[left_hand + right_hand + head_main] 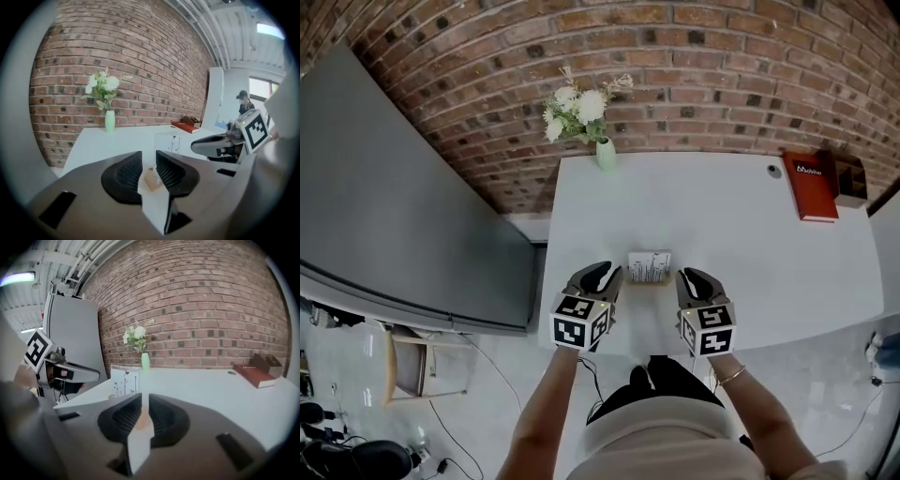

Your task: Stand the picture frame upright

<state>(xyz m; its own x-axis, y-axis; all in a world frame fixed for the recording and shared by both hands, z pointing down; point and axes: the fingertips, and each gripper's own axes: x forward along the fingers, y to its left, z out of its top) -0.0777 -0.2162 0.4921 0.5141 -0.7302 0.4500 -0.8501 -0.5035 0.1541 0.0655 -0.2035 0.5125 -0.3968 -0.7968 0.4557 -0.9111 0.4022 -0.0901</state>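
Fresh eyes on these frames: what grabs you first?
A small clear picture frame stands upright near the front edge of the white table, flanked by the left gripper and the right gripper. Behind it, white flowers in a pale green vase stand at the table's far edge against the brick wall. A red book lies at the far right corner.

Left gripper [598, 272] and right gripper [694, 275] are of matching build, with glossy black shells on grey bodies. Each bears a white cube [579, 322] printed with black square markers. Fingers [124, 174] black, ribbed on the inner faces, a pale wedge behind them. Person wears a pale top [675, 441], dark lower clothing [666, 380], and a thin bracelet [732, 376] on the right wrist.
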